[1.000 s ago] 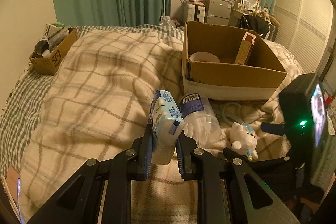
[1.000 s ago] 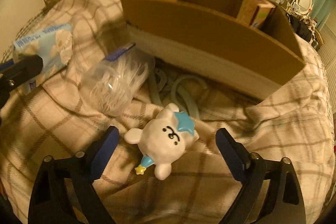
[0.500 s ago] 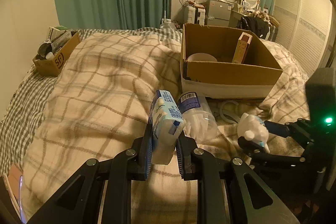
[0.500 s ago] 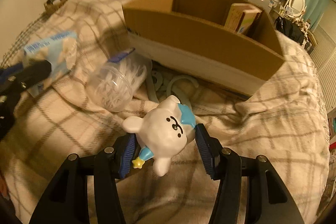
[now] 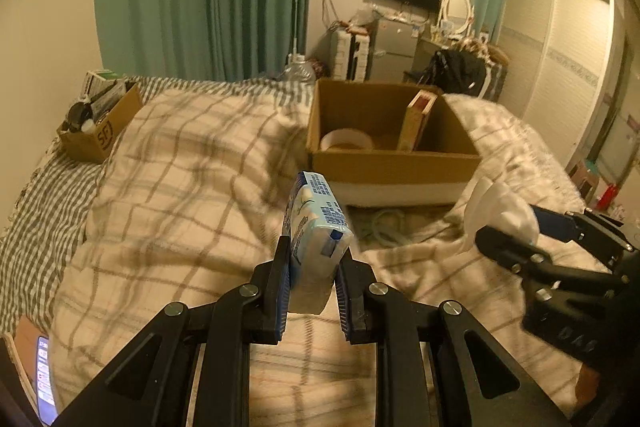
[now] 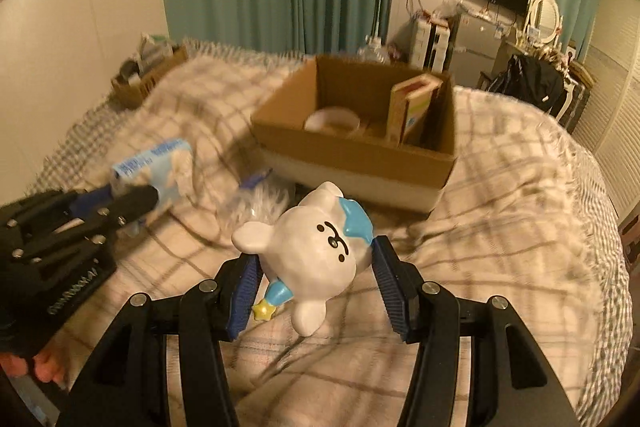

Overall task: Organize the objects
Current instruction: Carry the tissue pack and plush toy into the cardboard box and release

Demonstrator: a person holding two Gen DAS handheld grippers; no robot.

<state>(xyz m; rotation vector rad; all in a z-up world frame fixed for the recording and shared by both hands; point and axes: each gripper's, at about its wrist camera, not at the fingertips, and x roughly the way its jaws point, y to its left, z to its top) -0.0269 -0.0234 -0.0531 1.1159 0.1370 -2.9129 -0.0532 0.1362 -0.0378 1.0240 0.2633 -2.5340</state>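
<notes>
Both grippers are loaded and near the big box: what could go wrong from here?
The rounded bear figurine sits tilted between the right gripper fingers and might slip. The soft tissue pack in the left gripper sticks far out and may sag. Both heading for the cardboard box could collide.

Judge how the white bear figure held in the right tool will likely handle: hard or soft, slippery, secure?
The bear figure looks glossy and rigid, so probably hard and somewhat slippery. Its rounded body sits tilted between the right tool pads, so it may pivot. If ceramic, a drop could chip it.
</notes>
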